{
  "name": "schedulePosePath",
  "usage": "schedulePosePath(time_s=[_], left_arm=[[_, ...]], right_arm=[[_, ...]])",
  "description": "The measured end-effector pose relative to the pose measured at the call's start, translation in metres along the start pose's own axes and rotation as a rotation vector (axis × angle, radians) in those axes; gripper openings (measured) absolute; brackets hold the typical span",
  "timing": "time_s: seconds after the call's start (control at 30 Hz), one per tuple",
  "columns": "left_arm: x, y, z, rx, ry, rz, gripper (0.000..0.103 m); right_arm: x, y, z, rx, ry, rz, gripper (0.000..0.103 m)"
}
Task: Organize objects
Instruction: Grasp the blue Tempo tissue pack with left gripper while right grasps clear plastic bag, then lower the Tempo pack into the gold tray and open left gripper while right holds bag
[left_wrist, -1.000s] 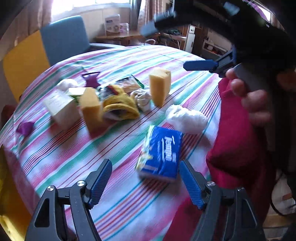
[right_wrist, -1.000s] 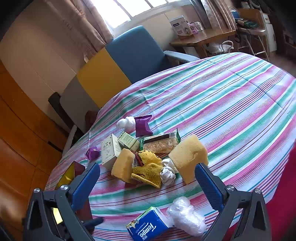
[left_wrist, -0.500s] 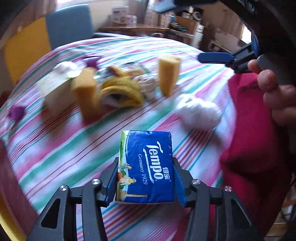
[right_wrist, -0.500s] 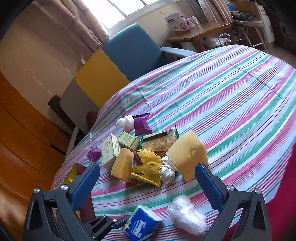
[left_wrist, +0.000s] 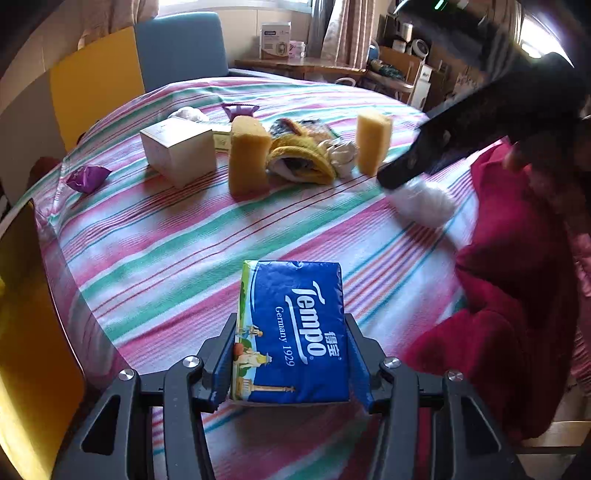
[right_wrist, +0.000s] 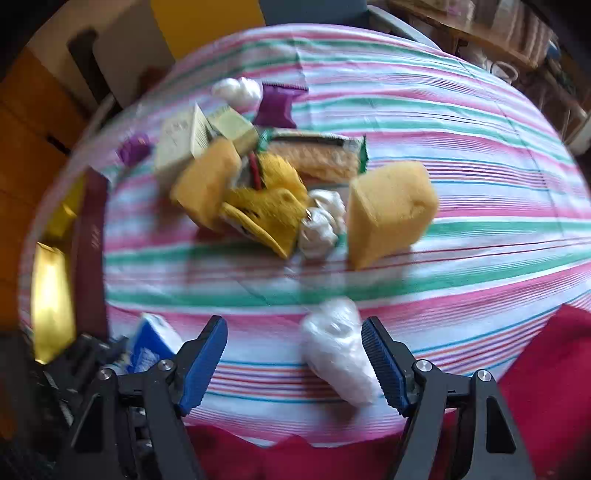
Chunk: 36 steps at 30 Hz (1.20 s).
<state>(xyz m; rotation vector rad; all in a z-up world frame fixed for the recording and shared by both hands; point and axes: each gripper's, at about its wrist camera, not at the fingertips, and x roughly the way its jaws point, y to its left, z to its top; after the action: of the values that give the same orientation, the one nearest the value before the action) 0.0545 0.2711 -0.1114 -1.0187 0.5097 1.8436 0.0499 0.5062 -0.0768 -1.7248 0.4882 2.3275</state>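
Observation:
My left gripper (left_wrist: 291, 354) is shut on a blue Tempo tissue pack (left_wrist: 291, 332) and holds it above the striped tablecloth (left_wrist: 166, 254). The pack also shows at the lower left of the right wrist view (right_wrist: 151, 343). My right gripper (right_wrist: 295, 360) is open, with a crumpled white plastic bag (right_wrist: 338, 350) lying between its fingers on the cloth. The bag also shows in the left wrist view (left_wrist: 424, 203), partly hidden under the dark right gripper.
A pile sits mid-table: two yellow sponges (left_wrist: 247, 158) (right_wrist: 388, 210), a yellow glove (left_wrist: 299, 160), a white box (left_wrist: 179, 149), a cracker pack (right_wrist: 317, 155), purple wrappers (left_wrist: 86, 177). A red cloth (left_wrist: 517, 295) lies at the near right edge. Chairs stand beyond the table.
My left gripper closed on the tissue pack and lifted it off the cloth. My right gripper came down and forward until the white bag lay between its open fingers.

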Motion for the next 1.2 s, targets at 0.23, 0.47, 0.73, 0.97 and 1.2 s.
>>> schedulePosePath(time_s=[0.23, 0.47, 0.73, 0.97, 1.2], left_arm=[[-0.035, 0.008, 0.005, -0.037, -0.089, -0.040, 0.052], [-0.115, 0.094, -0.009, -0.264, -0.185, 0.050, 0.052], [-0.155, 0.246, -0.057, -0.607, -0.166, 0.306, 0.052], [-0.129, 0.317, -0.060, -0.754, -0.113, 0.361, 0.052], [-0.100, 0.354, -0.055, -0.817, -0.047, 0.457, 0.053]], right_arm=[[0.022, -0.003, -0.001, -0.038, 0.107, -0.120, 0.066], [0.033, -0.010, -0.005, -0.076, 0.145, -0.178, 0.033], [0.017, -0.015, -0.011, -0.086, 0.045, -0.138, 0.033], [0.015, -0.020, -0.014, -0.071, 0.016, -0.099, 0.033], [0.015, -0.021, -0.010, -0.064, 0.011, -0.090, 0.033]])
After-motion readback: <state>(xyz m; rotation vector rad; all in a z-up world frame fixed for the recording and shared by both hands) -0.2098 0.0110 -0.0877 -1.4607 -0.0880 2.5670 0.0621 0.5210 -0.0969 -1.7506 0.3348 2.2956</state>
